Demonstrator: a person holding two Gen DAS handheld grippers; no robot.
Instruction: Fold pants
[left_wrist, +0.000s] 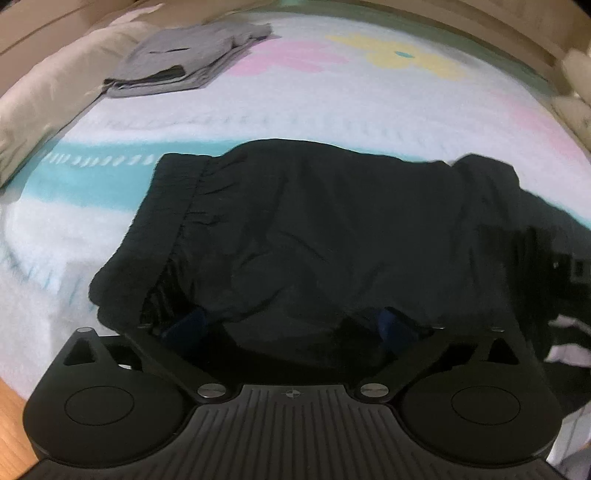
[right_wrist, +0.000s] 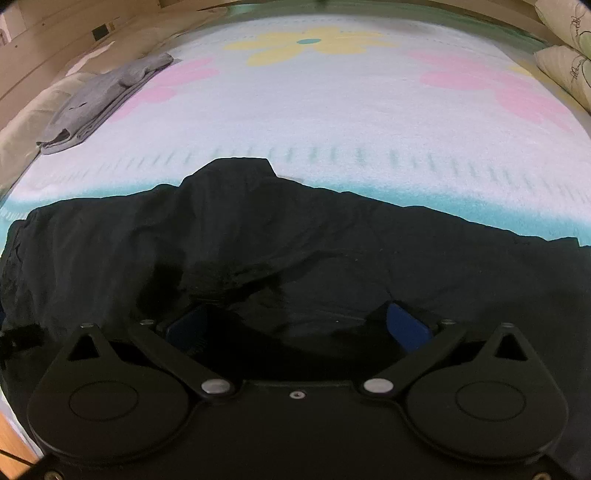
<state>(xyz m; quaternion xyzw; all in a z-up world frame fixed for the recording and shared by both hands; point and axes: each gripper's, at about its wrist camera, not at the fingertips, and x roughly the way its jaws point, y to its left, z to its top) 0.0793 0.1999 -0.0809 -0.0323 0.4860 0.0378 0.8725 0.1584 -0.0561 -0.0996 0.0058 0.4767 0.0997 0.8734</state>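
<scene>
While both tilt steeply down over the black pants (left_wrist: 314, 229), the left gripper (left_wrist: 291, 325) and right gripper (right_wrist: 295, 325) stand spread wide, grasping nothing.

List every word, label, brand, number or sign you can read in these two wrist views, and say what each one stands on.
No readable text in either view.
Left gripper: a small crosshair mark on its body, no letters.
Pillows: dark line drawings, possibly script, too blurred to read.
Blanket: flower pattern only.
Black pants and folded grey garment: no label visible.
</scene>
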